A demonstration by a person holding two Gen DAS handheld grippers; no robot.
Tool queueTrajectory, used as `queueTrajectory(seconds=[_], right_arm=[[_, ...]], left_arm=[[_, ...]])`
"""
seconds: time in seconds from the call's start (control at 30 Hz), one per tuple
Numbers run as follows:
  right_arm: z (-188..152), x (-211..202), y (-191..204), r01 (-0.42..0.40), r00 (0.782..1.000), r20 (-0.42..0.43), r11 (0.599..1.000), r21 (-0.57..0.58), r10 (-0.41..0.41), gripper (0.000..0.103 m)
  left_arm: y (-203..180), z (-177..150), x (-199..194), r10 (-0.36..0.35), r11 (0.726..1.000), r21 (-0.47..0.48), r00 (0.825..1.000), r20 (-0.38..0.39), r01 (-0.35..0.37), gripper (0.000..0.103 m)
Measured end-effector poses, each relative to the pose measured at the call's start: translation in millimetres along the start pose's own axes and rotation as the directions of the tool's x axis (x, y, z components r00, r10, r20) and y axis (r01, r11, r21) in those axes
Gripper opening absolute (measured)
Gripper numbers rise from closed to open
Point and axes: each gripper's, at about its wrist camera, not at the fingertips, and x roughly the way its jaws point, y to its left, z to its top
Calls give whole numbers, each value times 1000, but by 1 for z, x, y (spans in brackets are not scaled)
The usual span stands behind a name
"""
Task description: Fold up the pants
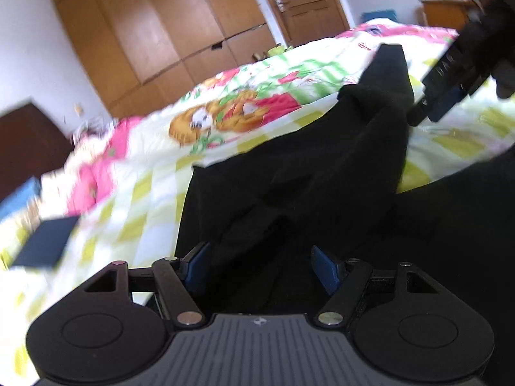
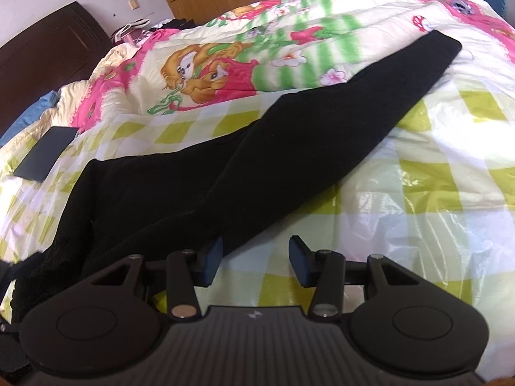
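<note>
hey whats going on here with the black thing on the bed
A person with a handheld gripper in each hand is folding black pants spread on a bed with a colourful cartoon quilt. The left gripper is open, its fingers astride the fabric. The right gripper is open beside the leg's edge, gripping nothing. No neat fold shows yet.

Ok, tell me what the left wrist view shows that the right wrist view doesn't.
Only the left wrist view: the right gripper from outside, beside raised pants fabric, and a door handle. Only the right wrist view: one pant leg stretched flat to its cuff. Both: the black pants, cartoon bedspread, a dark flat rectangle, wooden wardrobe.
</note>
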Motion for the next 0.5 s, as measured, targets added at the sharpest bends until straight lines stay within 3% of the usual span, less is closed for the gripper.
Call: queueTrajectory(seconds=[0.07,0.17,0.2,0.27,0.33,0.4,0.47,0.5], right_arm=[[-1,1,8,11,1000,7,999,-30,-11,47],[1,4,19,21,1000,10,997,-74,-21,47],[2,5,21,28,1000,14,996,-87,-27,47],[6,5,23,31,999,24,994,-101,-29,47],[10,7,22,42,999,30,994,-101,-39,48],[14,9,19,66,997,39,994,-92,-63,49],[18,9,14,77,996,42,995,-68,-75,50],[20,10,11,79,996,43,995,-56,-77,53]], left_arm=[[0,7,9,32,999,2,999,9,-32,79],[21,13,29,41,998,-45,999,-30,-42,65],[33,12,34,71,996,-50,996,-47,-73,60],[66,8,38,161,980,-109,985,-66,-167,59],[109,0,42,286,930,-211,953,-102,-301,62],[155,-14,48,378,855,-315,911,-166,-412,60],[180,-27,53,489,772,-314,832,-261,-552,56],[188,-34,50,491,758,-330,825,-281,-563,56]])
